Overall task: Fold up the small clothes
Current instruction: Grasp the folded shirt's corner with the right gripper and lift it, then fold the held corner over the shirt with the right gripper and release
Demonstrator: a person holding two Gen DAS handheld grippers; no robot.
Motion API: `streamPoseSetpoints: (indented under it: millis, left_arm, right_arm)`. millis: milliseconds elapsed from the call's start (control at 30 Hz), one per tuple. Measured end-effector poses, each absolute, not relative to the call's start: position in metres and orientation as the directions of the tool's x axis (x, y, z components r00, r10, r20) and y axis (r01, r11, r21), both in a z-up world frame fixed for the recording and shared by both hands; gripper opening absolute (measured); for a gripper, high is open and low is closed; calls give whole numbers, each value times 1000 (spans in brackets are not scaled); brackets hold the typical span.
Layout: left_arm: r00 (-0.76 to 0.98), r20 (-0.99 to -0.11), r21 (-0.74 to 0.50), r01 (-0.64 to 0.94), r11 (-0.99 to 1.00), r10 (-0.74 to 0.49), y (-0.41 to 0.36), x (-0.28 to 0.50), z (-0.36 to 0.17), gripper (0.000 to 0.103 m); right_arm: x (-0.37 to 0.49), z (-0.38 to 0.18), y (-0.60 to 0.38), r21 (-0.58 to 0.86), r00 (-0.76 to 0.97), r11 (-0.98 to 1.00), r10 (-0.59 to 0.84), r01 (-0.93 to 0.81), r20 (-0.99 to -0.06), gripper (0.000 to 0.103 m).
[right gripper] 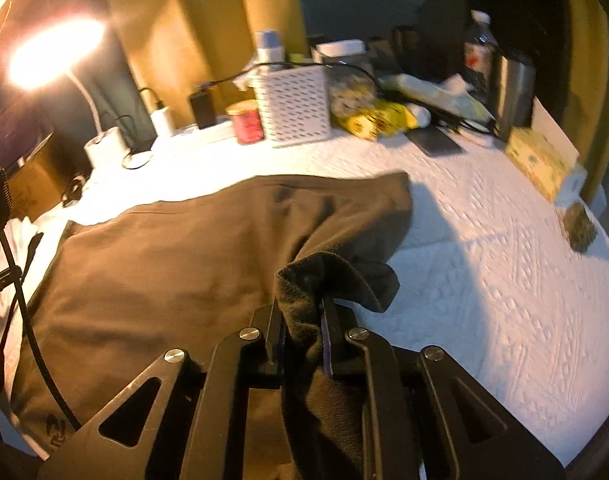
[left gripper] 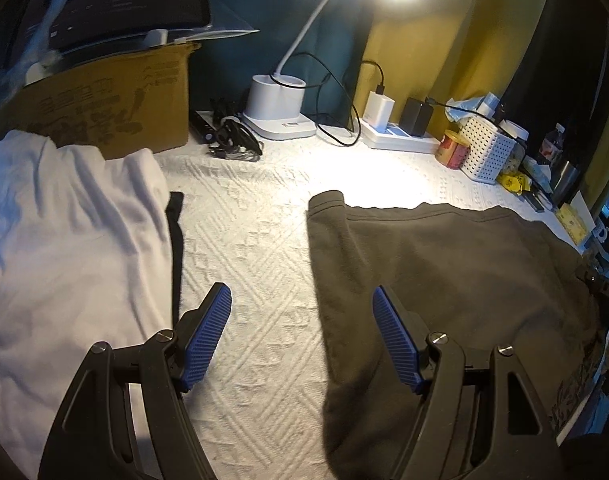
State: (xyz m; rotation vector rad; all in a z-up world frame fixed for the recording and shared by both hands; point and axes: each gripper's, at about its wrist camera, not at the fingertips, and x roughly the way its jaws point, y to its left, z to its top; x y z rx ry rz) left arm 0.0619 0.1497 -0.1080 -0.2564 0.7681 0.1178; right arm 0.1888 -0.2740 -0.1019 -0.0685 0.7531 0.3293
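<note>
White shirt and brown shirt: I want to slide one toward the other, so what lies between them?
Only bare textured bedspread separates the white shirt from the brown shirt, seen in the left wrist view.

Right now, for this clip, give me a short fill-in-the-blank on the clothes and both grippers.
1. The right gripper is shut on an edge of the ____ garment.
2. The left gripper hovers with its jaws ____ over the white bedspread.
3. To the left of the left gripper lies a ____ garment.
4. The lit desk lamp stands behind the clothes, beside a ____ box.

Missing words: brown; open; white; cardboard
</note>
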Motion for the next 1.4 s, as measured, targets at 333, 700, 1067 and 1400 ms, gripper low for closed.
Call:
streamPoseSetpoints:
  millis: [333, 700, 1067, 1400]
  left_arm:
    - [740, -673, -204, -189, 961, 3, 162, 40, -108, 73]
    - [769, -640, -216, -174, 961, -5, 171, 16, -104, 73]
    - [784, -621, -231, -194, 953, 9, 181, -7, -101, 73]
    - [792, -609, -234, -214, 948, 29, 187, -25, -97, 73]
  right_arm:
    - [166, -88, -222, 24, 676, 911, 323, -412, -662, 13]
    - [141, -90, -157, -2, 630, 846, 395, -533, -669, 13]
    - [111, -101, -100, -4, 551, 755, 475, -656, -686, 13]
    - [84, -114, -55, 2, 461, 659, 529, -753, -712, 12]
